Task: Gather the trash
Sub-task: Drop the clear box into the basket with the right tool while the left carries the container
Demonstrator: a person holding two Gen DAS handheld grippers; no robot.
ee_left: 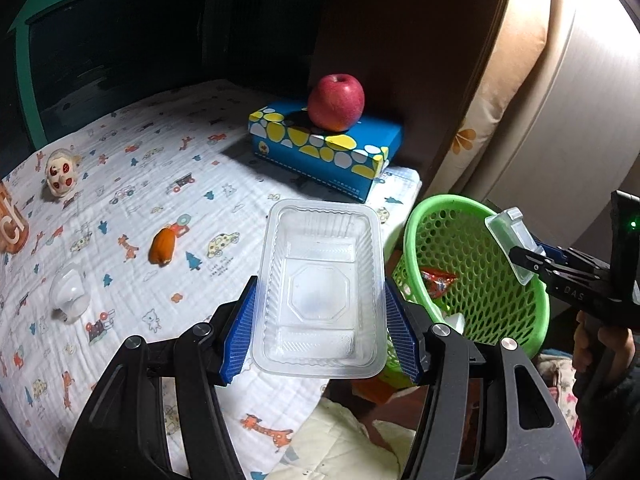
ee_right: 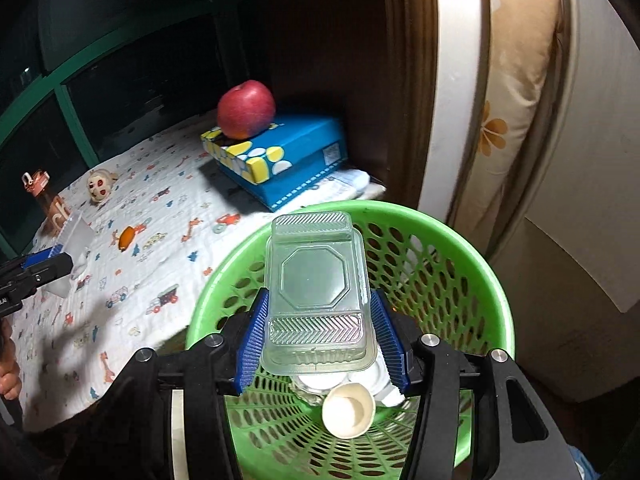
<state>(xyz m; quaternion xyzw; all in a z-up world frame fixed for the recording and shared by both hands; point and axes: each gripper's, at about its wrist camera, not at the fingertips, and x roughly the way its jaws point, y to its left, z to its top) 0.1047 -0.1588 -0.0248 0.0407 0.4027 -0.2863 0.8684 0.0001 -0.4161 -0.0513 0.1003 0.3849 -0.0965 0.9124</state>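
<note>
The right gripper (ee_right: pixel 320 336) grips a lid (ee_right: pixel 318 292) over the bin (ee_right: pixel 472 248), the left gripper (ee_left: pixel 320 330) grips a tray (ee_left: pixel 320 288) beside it, which might drop outside.

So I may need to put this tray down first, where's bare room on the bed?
Free: the sheet between the monkey toy and the blue box. Crowded: the near left, around the orange piece and white plastic.
</note>
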